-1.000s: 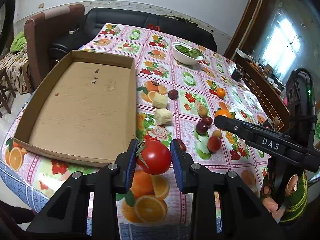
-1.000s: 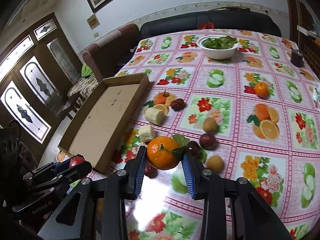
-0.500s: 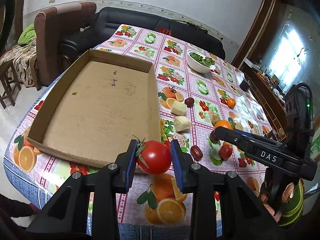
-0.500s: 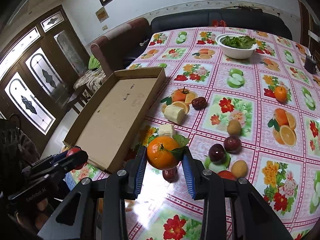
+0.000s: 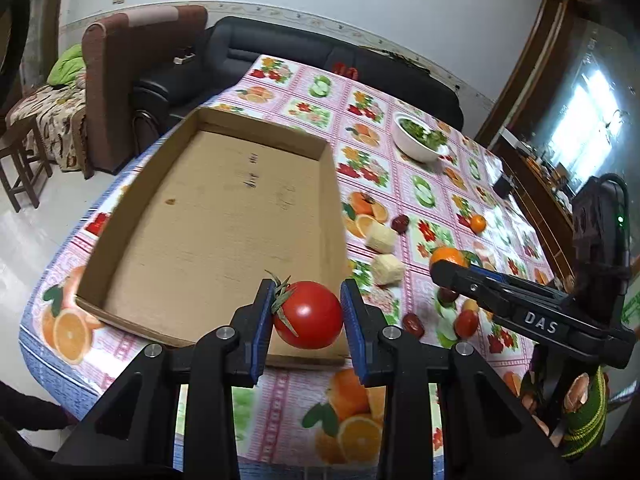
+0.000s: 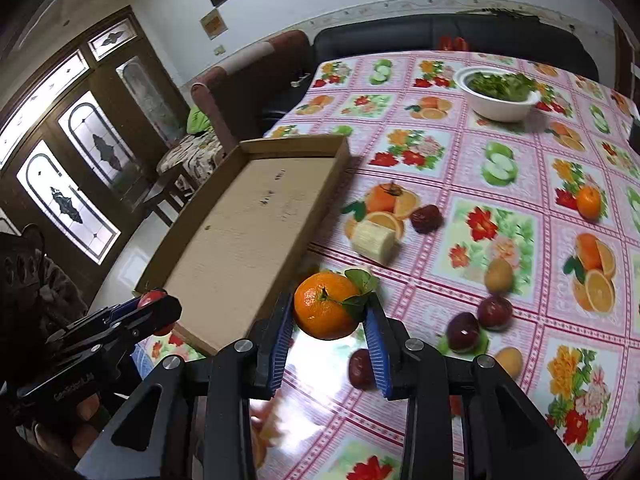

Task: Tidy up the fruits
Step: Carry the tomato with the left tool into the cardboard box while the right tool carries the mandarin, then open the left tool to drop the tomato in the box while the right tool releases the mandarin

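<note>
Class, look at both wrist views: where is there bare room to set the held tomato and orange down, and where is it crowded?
The cardboard tray is bare wall to wall. Cloth between the white bowl and the tray's far end is also free. It is crowded right of the tray: corn pieces, dates, kiwis and plums cluster there.

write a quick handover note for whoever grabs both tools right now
Left tool: shut on a tomato, held over the near corner of the cardboard tray.
Right tool: shut on an orange, beside the tray's right wall.
Done: nothing lies in the tray yet.
Left: set both fruits in the tray, then fetch the rest from the table: a small orange, two kiwis, dark red fruits, two pale chunks. The bowl of greens is untouched.
</note>
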Available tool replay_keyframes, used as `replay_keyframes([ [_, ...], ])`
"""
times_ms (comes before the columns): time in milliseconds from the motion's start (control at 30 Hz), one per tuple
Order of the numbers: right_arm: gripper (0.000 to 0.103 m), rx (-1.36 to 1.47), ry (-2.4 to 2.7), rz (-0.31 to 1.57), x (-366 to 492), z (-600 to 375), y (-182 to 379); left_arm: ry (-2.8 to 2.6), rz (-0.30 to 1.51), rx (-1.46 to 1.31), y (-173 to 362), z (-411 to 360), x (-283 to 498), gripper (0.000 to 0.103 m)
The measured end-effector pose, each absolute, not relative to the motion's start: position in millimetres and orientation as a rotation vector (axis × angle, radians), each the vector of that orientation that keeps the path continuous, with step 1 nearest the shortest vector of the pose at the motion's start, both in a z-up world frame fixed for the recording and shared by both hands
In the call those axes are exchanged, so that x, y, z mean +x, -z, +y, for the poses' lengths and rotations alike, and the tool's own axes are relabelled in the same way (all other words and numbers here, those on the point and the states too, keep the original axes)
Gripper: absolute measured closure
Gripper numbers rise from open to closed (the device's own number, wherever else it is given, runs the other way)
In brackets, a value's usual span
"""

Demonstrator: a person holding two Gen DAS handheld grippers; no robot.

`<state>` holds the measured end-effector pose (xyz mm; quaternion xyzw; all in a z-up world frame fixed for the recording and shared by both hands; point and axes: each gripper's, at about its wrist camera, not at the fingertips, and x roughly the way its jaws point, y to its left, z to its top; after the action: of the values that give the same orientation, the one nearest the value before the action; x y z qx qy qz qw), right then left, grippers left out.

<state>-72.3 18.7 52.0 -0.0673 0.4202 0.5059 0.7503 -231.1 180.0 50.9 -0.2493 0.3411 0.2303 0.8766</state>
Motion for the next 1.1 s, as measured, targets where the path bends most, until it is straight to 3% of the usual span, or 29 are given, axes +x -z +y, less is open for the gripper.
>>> replay_keyframes([
  [300, 0.068, -0.169, -1.244, 0.902, -101.0, 62.7, -62.5, -0.578, 0.697, -0.522, -55.5, 220.9, -245.2, 0.072],
  [567, 0.068, -0.317, -1.326, 0.963, -134.5, 125.5, -34.3, -0.620, 0.773, -0.547, -33.7, 256.1, -239.0, 0.072],
  [1100, 0.068, -0.468, -1.301, 1.008, -148.4, 146.5, 2.0, -0.643, 0.915, -0.506, 5.7, 254.1, -220.6, 0.072],
])
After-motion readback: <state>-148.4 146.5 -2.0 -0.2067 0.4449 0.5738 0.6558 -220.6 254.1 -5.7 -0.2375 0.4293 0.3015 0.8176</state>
